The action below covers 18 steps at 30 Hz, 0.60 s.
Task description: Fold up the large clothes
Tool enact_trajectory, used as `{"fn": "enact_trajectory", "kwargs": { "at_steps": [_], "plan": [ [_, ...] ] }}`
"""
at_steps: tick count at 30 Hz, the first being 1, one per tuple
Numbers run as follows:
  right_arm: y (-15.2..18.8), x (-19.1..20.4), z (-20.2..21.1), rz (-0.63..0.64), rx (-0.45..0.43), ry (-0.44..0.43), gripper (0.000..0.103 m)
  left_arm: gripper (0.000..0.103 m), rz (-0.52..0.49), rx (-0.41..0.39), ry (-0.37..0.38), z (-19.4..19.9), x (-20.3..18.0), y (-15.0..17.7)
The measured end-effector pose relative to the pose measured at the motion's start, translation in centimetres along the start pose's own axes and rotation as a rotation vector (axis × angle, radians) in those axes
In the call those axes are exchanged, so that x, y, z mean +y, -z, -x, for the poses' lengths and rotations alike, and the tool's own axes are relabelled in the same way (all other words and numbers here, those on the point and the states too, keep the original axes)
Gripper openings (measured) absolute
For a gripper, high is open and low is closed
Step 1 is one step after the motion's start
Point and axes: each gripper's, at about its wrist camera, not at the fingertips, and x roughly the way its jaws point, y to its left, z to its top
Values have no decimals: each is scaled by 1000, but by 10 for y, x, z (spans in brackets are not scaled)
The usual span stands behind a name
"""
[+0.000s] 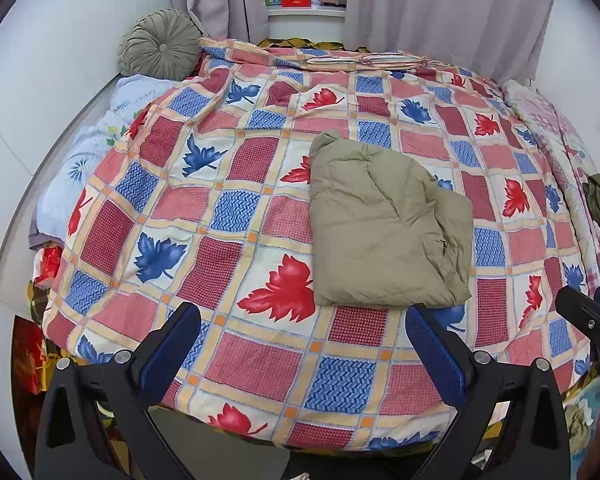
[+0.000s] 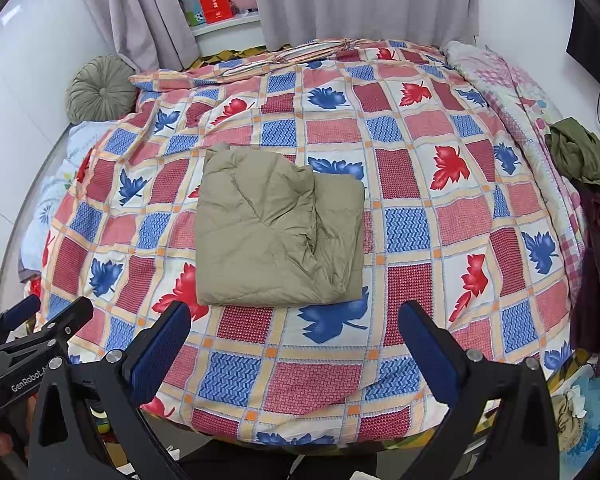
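- In the left wrist view, the left gripper (image 1: 302,344) hung over the near edge of the bed (image 1: 260,364), with its two blue pads wide apart and nothing between them.
- The folded jacket (image 1: 384,224), a puffy tan one, lay flat on the leaf-pattern quilt (image 1: 228,176), a bit right of the middle.
- Its long side ran from the near edge of the bed toward the far curtain (image 1: 440,8). A small bump stuck up at its far left corner, and the loose folded edges faced right.
- The jacket's near edge sat just past the gripper's pads, not touching them.
- A round green cushion (image 1: 160,44) sat at the far left corner of the bed.
- The right gripper (image 1: 592,316) peeked in at the right edge.
- In the right wrist view, the right gripper (image 2: 294,340) also had its pads spread wide and held nothing.
- The folded jacket (image 2: 276,232) lay left of the middle, its long side again pointing away toward the curtain (image 2: 360,0).
- The left gripper (image 2: 40,320) showed at the lower left, open too.
- A crumpled dark green cloth (image 2: 576,152) lay at the bed's right edge, well apart from the jacket.
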Motion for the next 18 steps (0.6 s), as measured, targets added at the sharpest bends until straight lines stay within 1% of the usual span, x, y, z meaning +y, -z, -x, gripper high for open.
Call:
{"fn": "enact_trajectory", "kwargs": {
  "at_steps": [11, 15, 18],
  "plan": [
    [-1, 2, 1, -2, 0, 1, 103, 103, 1, -1, 2, -1, 1, 0],
    [-1, 0, 0, 1, 1, 0, 103, 103, 3, -9, 9, -2, 0, 7],
    [-1, 0, 0, 0, 2, 0, 103, 102, 1, -6, 16, -2, -1, 7]
  ]
}}
